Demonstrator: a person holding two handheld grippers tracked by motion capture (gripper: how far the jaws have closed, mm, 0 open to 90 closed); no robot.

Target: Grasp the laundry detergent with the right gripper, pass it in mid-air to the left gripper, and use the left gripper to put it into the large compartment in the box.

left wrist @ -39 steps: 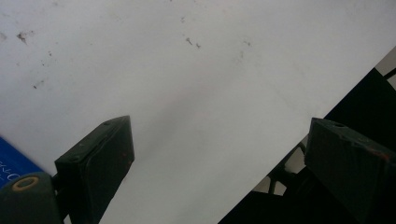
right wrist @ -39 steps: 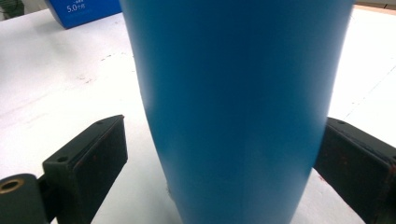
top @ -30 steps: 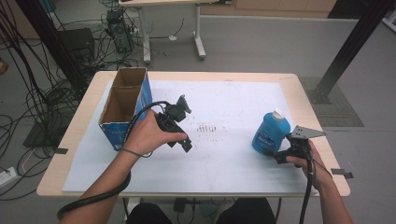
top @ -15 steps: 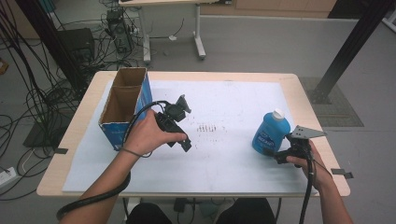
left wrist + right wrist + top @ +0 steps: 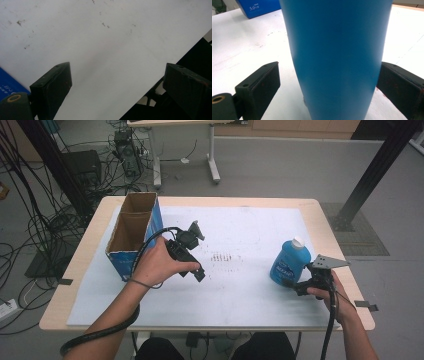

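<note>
Right gripper spread wide round upright bottle near table's right edge, set to close. Left gripper wide, empty, parked beside box, probably bottle's destination.

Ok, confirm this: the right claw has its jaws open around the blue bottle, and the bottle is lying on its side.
Not lying down. The blue bottle stands upright on the table, white cap on top, as the high view shows. The rest holds: the right claw has its jaws open on either side of it.

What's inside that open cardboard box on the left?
The cardboard box shows only bare brown inner walls; its floor is hidden by the near wall, so contents cannot be ruled out.
</note>
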